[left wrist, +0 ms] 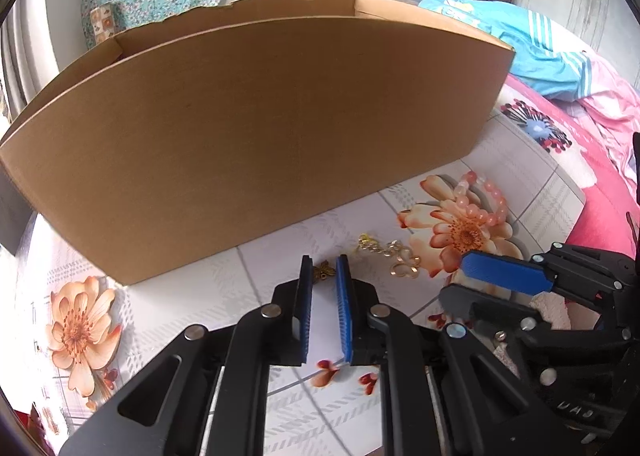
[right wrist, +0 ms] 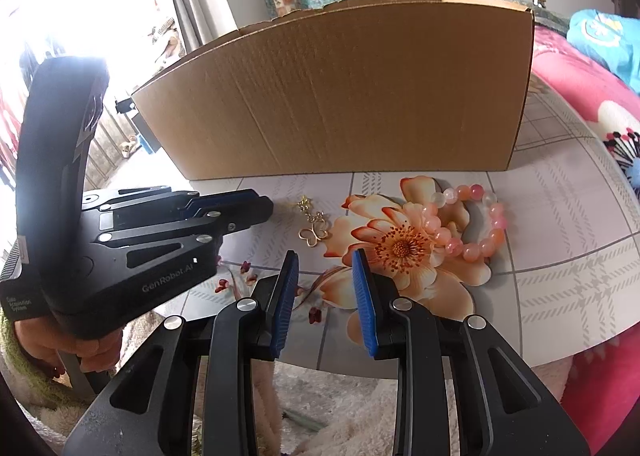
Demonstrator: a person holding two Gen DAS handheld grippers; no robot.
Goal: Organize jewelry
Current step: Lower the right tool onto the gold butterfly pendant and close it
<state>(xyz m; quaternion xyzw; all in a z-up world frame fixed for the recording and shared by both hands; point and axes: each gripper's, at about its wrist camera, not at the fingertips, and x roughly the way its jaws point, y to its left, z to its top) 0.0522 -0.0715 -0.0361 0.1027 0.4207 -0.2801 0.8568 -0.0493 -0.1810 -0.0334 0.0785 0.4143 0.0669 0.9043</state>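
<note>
While left gripper (left wrist: 325, 265) pinches small brass leaf charm (left wrist: 323, 271), right gripper (right wrist: 325, 261) gapes empty beside ribbed cardboard box (right wrist: 340, 96).

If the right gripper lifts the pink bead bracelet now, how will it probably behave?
The pink bead bracelet is a loop of separate round beads, so it will probably sag and swing rather than stay stiff. The beads look smooth and glossy, so they may slip between the pads of the right gripper. It looks light; if pushed, it would likely slide on the floral tabletop.
</note>
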